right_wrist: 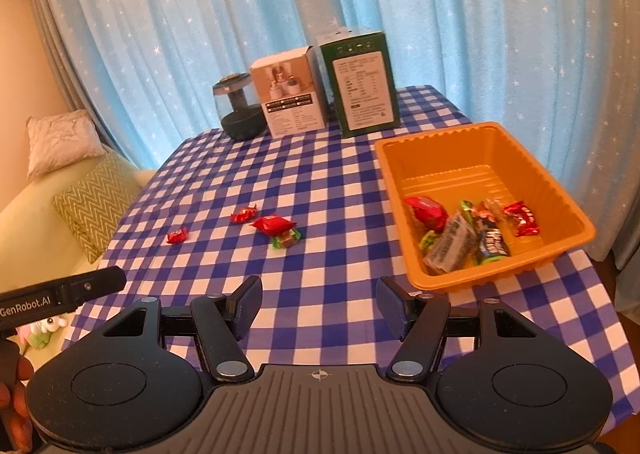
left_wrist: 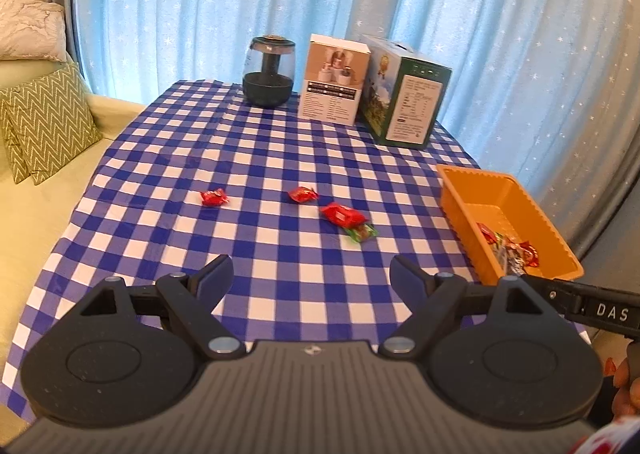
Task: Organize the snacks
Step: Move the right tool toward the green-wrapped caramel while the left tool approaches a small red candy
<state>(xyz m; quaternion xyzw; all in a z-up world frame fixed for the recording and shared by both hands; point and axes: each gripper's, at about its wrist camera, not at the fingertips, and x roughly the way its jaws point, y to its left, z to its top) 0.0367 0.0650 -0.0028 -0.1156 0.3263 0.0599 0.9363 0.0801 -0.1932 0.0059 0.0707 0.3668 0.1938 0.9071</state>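
Note:
Loose snacks lie mid-table on the blue checked cloth: a small red candy [left_wrist: 214, 197] at left, a second red candy [left_wrist: 303, 195], a larger red packet [left_wrist: 343, 214] and a green-wrapped sweet [left_wrist: 361, 233] touching it. The same group shows in the right wrist view: red candy [right_wrist: 177, 236], red candy [right_wrist: 243, 214], red packet [right_wrist: 273, 224], green sweet [right_wrist: 285, 238]. An orange tray [right_wrist: 532, 177] at right holds several wrapped snacks [right_wrist: 464, 232]; its wall [left_wrist: 460, 197] shows in the left view. My left gripper [left_wrist: 311, 278] and right gripper [right_wrist: 319, 304] hover open and empty over the near table.
At the table's far edge stand a dark glass jar [left_wrist: 269, 71], a white box [left_wrist: 335, 78] and a green box [left_wrist: 404, 91]. A sofa with a zigzag cushion [left_wrist: 46, 121] lies to the left. Blue starred curtains hang behind. The other gripper's body [left_wrist: 592, 306] pokes in at right.

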